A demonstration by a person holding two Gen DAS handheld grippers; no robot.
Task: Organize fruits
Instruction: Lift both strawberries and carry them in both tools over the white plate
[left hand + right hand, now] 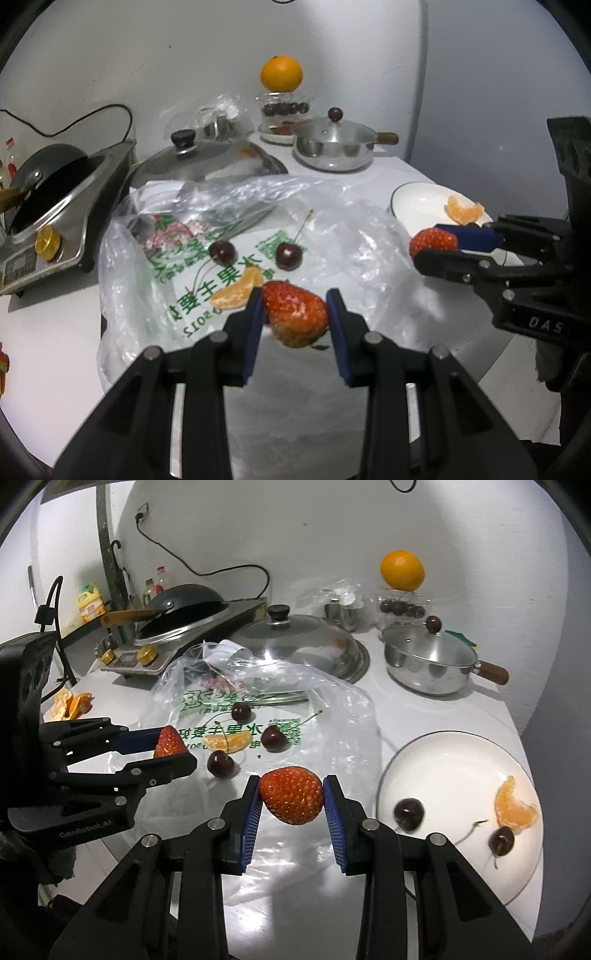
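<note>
— Where are the strawberries?
— One strawberry [297, 314], red going brownish low down, is clamped between blue pads, off the printed plastic bag [258, 716]. A second strawberry [291, 794], bright red, is pinched the same way.
— And loose fruit?
— Three dark cherries [273, 738] and an orange segment [226, 741] lie on the bag. The white plate [450, 753] holds two cherries and more orange segments [515, 806].
</note>
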